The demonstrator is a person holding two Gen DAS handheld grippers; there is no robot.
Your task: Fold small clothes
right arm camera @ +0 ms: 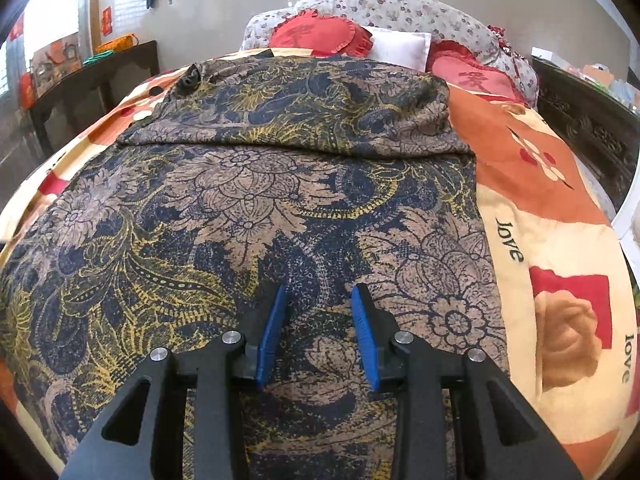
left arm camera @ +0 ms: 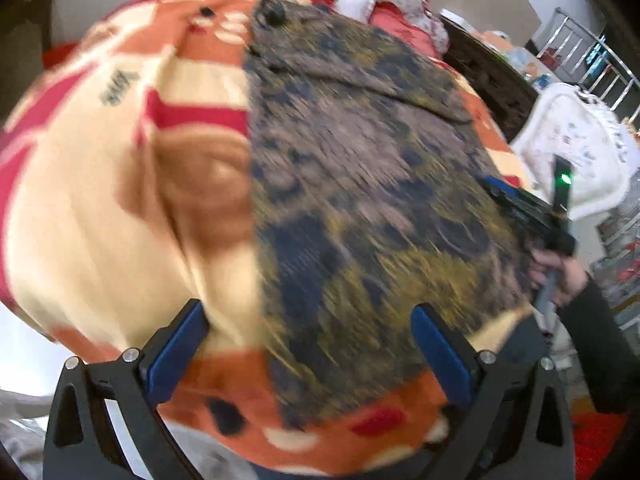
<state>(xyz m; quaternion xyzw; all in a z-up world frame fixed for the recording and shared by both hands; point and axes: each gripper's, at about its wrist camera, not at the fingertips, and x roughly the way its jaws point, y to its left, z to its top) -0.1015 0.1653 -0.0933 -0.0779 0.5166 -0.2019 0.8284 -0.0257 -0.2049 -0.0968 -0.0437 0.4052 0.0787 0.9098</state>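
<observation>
the right gripper (right arm camera: 318,300) sits low over the patterned garment (right arm camera: 248,208), its blue pads (right arm camera: 272,332) parted to a narrow gap with nothing pinched between them; the dark floral cloth lies flat under and just ahead of the tips. in the left wrist view the left gripper (left arm camera: 308,344) stands wide, its blue pads (left arm camera: 178,356) far apart and closed on nothing, with the garment's (left arm camera: 360,184) straight left edge running up between the two fingers, so the right finger is over the cloth and the left finger over the bedspread (left arm camera: 100,208). that view is blurred. the garment is spread across the bedspread (right arm camera: 560,216), a cream, orange and red cover printed with roses and the word "love". its far part is folded over on itself, making a crosswise edge beyond the right gripper, and a dark knot or tie (right arm camera: 188,78) sits at the far left corner. at the right edge of the left wrist view a person's hand (left arm camera: 560,272) grips the other tool's handle. farther back lie red heart-shaped cushions (right arm camera: 320,34) and a flowered pillow (right arm camera: 400,10).
</observation>
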